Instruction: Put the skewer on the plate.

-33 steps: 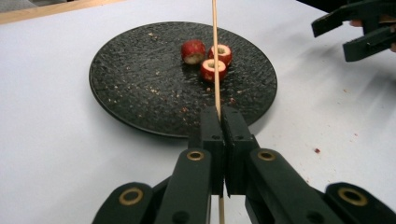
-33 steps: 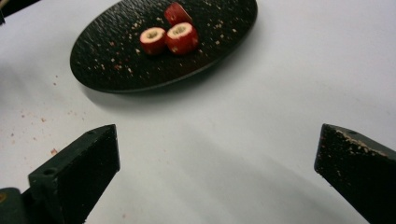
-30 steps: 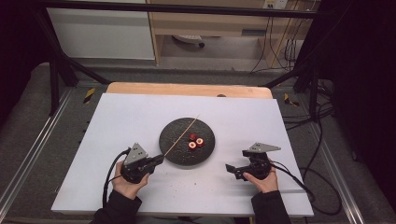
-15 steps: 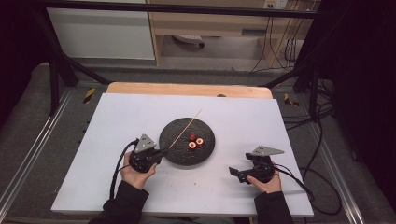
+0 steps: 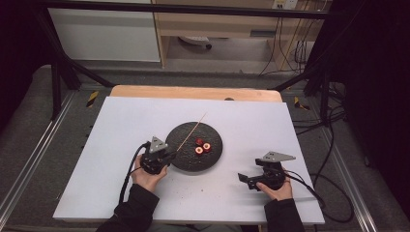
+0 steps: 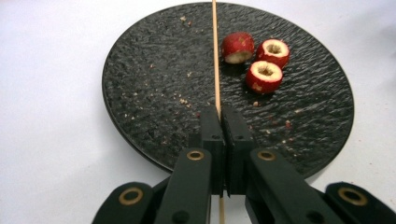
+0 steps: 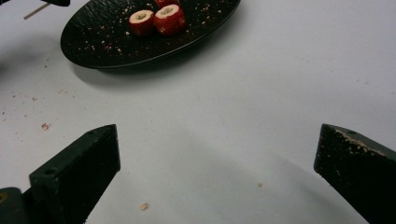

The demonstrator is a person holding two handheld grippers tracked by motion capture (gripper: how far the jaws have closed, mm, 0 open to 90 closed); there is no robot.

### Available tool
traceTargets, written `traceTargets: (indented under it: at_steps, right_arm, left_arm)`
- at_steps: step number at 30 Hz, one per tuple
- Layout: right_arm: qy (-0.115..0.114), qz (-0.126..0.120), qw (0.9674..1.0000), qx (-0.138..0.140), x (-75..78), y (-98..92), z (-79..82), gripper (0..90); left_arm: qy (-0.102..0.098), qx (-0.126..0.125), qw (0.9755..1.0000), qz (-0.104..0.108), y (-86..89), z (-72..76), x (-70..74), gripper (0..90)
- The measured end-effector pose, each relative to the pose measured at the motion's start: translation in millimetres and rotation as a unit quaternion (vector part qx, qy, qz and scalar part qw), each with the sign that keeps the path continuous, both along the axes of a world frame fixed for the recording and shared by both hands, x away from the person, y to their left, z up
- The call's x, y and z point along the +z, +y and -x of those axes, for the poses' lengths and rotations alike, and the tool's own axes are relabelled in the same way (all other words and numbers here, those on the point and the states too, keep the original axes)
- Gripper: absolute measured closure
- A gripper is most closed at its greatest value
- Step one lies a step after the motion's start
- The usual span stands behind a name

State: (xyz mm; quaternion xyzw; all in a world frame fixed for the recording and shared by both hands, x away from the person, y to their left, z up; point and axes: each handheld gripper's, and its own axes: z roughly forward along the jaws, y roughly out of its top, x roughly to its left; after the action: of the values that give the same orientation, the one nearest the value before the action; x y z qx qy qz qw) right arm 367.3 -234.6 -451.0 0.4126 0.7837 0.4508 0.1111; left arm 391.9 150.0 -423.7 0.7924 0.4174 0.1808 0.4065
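- Left gripper [image 5: 170,153] sits at the left edge of the black plate [image 5: 212,155], its jaws pinched tight on a thin wooden skewer [image 6: 215,56] that runs out across the plate.
- Three red fruit pieces [image 6: 256,55] with hollowed centres lie on the plate, just right of the skewer.
- Right gripper [image 5: 244,179] rests on the white table [image 5: 121,125], well apart from the plate, jaws spread wide and holding nothing.
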Motion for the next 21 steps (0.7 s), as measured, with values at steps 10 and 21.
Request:
traceTargets:
  at_steps: [10, 21]
  right_arm:
    - [0.0, -0.001, 1.0, 0.001, -0.9, -1.4, 0.1, 1.7]
    - [0.002, 0.0, 1.0, 0.001, -1.2, -1.1, 0.2, 1.9]
  left_arm:
    - [0.018, 0.011, 0.9995, -0.023, -14.2, -3.2, -7.5, 88.1]
    - [0.036, 0.016, 0.9983, -0.042, -24.0, -8.9, -13.3, 88.1]
